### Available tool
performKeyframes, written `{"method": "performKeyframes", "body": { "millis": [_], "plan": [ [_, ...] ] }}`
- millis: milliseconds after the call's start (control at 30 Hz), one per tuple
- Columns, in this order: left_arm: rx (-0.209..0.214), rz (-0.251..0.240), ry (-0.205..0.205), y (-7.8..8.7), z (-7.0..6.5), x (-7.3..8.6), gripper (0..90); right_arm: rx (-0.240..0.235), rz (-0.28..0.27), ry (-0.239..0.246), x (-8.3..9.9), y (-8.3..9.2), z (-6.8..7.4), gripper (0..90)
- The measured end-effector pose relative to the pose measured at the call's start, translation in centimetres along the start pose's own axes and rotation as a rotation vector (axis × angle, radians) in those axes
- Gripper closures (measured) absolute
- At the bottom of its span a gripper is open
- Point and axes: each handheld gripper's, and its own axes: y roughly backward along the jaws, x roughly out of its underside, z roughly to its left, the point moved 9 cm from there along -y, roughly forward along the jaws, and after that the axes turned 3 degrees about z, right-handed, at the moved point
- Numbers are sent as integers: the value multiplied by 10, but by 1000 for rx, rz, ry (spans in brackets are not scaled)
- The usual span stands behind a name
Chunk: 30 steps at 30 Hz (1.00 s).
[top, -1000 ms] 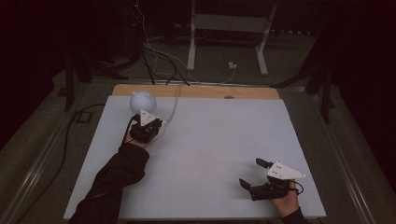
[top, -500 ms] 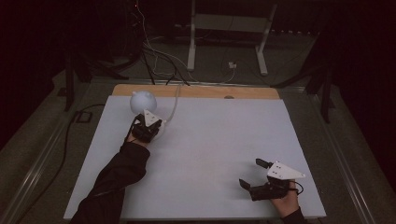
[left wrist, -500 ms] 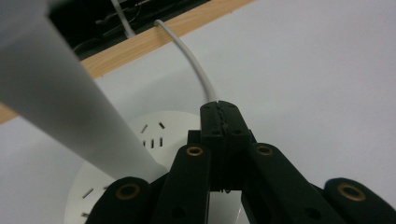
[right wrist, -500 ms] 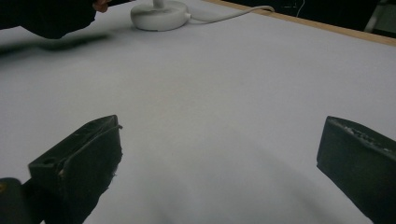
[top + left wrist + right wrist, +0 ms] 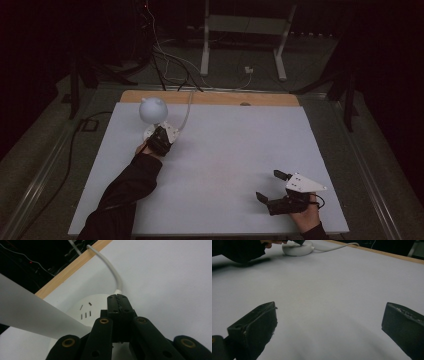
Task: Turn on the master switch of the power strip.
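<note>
A white lamp stands at the table's far left, with a round globe head (image 5: pixel 152 110) over a flat round base (image 5: pixel 150 132). My left gripper (image 5: pixel 161 140) is shut, its tips together with nothing between them. In the left gripper view the closed tips (image 5: pixel 117 302) sit over the base (image 5: pixel 85 308), close to where its white cable (image 5: pixel 112 272) comes out. Whether they touch it I cannot tell. My right gripper (image 5: pixel 269 185) rests near the table's front right, open wide (image 5: pixel 329 315) over bare tabletop. The base (image 5: pixel 297 248) lies far ahead of it.
The white table top (image 5: pixel 240 145) has a wooden strip (image 5: pixel 210 98) along its far edge, which the lamp cable (image 5: pixel 186 112) crosses. Dark floor with cables and a white stand's legs (image 5: pixel 240 45) lies beyond. A dark sleeve (image 5: pixel 125 190) stretches across the left front.
</note>
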Motion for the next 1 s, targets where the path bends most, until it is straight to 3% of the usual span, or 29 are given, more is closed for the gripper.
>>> {"method": "performKeyframes", "body": {
  "millis": [100,433,533,800,833,967,1000],
  "plan": [
    [-13,6,-7,-1,1,-1,900,0,0,1,0,0,0,0],
    [7,23,17,-1,2,0,900,1,3,2,0,0,0,0],
    [-7,33,-12,-1,0,0,900,2,3,3,0,0,1,0],
    [34,68,5,0,0,-1,900,0,7,5,0,-1,2,0],
    [45,69,25,-1,0,-1,900,0,7,5,0,-1,2,0],
    [26,86,-17,-1,-1,-1,900,-1,7,6,0,-1,2,0],
    [33,98,-9,-1,-1,-2,900,-2,8,6,0,-1,3,0]
  ]
}}
